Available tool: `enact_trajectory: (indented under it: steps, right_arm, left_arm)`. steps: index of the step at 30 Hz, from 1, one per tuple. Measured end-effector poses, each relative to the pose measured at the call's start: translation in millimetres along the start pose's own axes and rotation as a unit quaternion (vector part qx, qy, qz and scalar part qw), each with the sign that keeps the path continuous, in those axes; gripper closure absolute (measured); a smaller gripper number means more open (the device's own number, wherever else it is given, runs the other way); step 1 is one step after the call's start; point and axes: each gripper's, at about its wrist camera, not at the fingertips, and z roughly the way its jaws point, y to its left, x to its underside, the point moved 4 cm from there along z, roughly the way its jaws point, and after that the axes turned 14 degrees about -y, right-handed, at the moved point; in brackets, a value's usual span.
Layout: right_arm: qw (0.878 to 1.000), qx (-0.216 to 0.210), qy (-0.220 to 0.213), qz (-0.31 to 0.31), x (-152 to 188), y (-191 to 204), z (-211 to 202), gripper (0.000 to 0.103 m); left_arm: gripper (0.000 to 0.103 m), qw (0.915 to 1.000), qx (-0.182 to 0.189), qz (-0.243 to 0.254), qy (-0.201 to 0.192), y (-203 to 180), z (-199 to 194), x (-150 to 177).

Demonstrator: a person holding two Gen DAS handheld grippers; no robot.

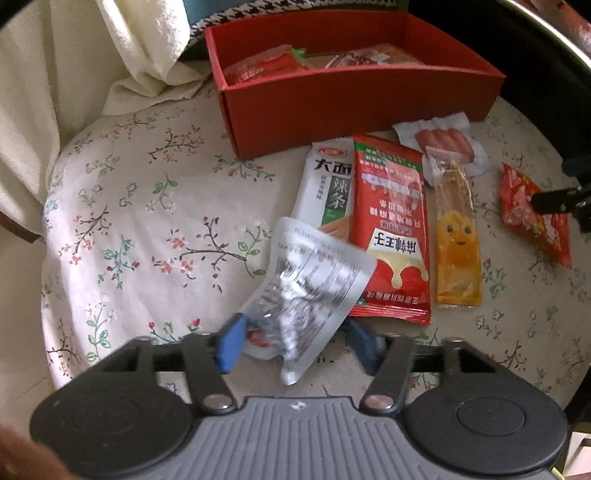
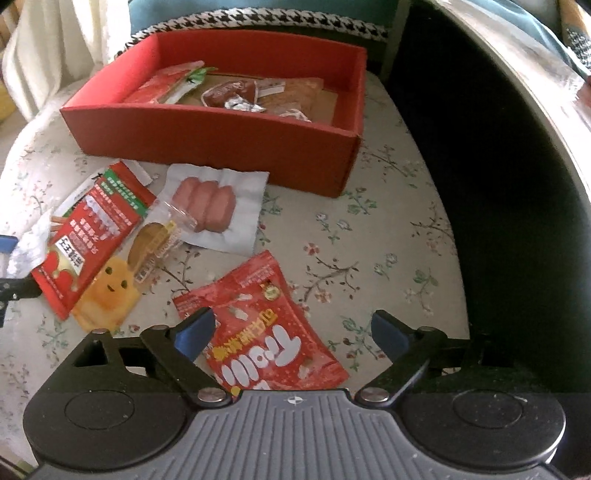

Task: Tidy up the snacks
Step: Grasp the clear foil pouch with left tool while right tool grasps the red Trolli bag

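My left gripper [image 1: 297, 343] is shut on a crumpled silver packet [image 1: 314, 280] with printed text, whose upper end curls above the floral cloth. Beside it lie a white and green packet [image 1: 328, 184], a red packet [image 1: 391, 229], an orange jelly packet [image 1: 458, 240] and a sausage pack [image 1: 443, 142]. My right gripper [image 2: 291, 334] stands open, pointing steeply down, with a red gummy packet [image 2: 266, 321] lying flat between its blue pads [image 2: 195, 332], untouched. The red box [image 2: 207, 136] behind holds several snacks.
A round table under a floral cloth [image 1: 147, 221] carries everything. A cream towel [image 1: 129, 48] hangs at the back left. A dark curved surface [image 2: 498, 184] borders the table on the right. Houndstooth fabric [image 2: 258, 22] lies behind the box.
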Motion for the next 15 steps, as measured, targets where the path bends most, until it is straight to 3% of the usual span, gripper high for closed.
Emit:
enact_trajectory:
  steps: [6, 9, 14, 15]
  right_arm:
    - [0.999, -0.010, 0.022, -0.031, 4.5, 11.9, 15.9, 0.001]
    - [0.999, -0.011, 0.033, -0.035, 7.4, 11.9, 23.5, 0.000]
    - [0.998, -0.008, 0.038, -0.048, 12.2, 15.7, 29.6, 0.001]
    - [0.998, -0.007, 0.034, -0.051, 12.2, 16.8, 28.7, 0.003]
  left_arm:
    - [0.057, 0.9999, 0.011, -0.012, 0.001, 4.7, -1.0, 0.2]
    - [0.053, 1.0000, 0.005, -0.004, 0.004, 4.5, 2.2, -1.1]
    - [0.031, 0.9998, -0.001, 0.021, 0.006, -0.4, 13.0, -7.5]
    - [0.031, 0.9998, 0.002, 0.021, 0.006, -0.9, 14.3, -8.5]
